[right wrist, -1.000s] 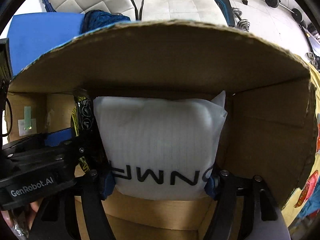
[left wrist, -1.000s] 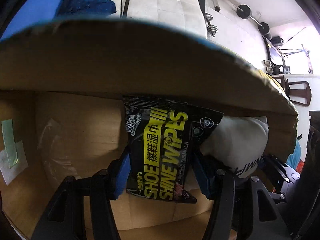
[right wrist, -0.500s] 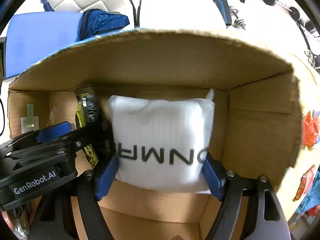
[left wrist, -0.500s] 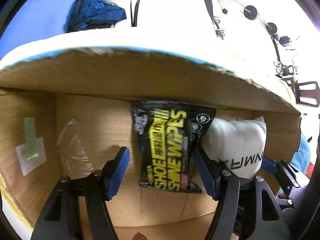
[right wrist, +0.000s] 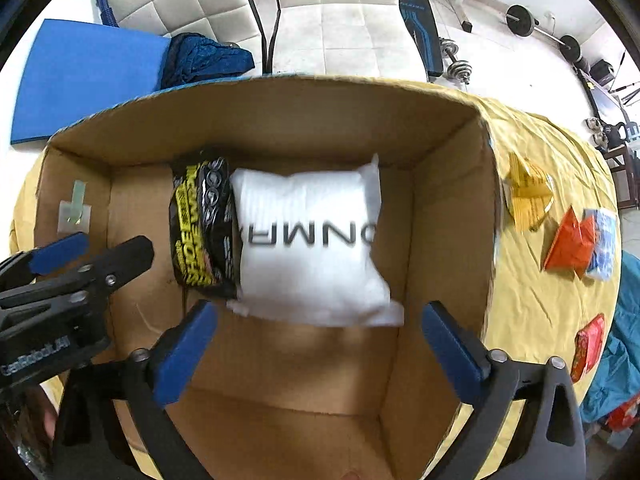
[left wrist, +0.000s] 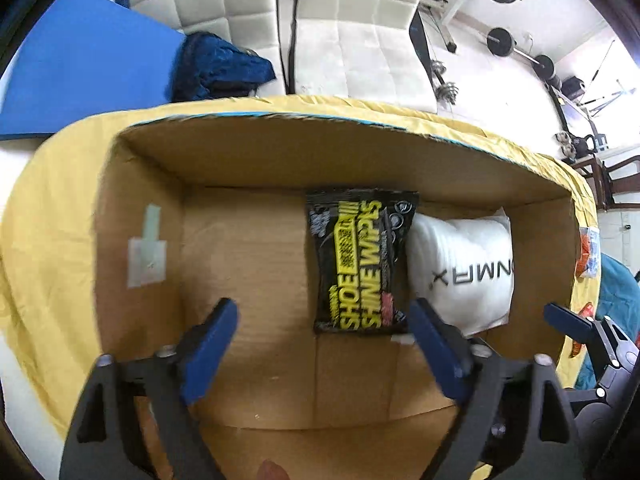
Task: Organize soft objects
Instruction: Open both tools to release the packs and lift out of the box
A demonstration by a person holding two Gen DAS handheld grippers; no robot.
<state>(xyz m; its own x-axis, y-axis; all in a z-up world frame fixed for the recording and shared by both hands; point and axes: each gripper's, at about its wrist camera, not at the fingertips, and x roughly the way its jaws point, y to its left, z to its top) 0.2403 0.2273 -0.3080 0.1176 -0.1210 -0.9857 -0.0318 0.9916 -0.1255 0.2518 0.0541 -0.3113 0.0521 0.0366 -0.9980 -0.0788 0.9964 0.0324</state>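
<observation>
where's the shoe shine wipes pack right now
The shoe shine wipes pack lies on the floor of the cardboard box, near its far wall, pressed against the left side of the white pouch. Neither open tool touches it.

The right gripper (right wrist: 316, 344), its jaws just opened wide with nothing between them, hangs over the cardboard box (right wrist: 452, 216). The white pack (right wrist: 312, 240) lies inside; the black-and-yellow wipes pack (right wrist: 200, 232) touches it at nine o'clock.
</observation>
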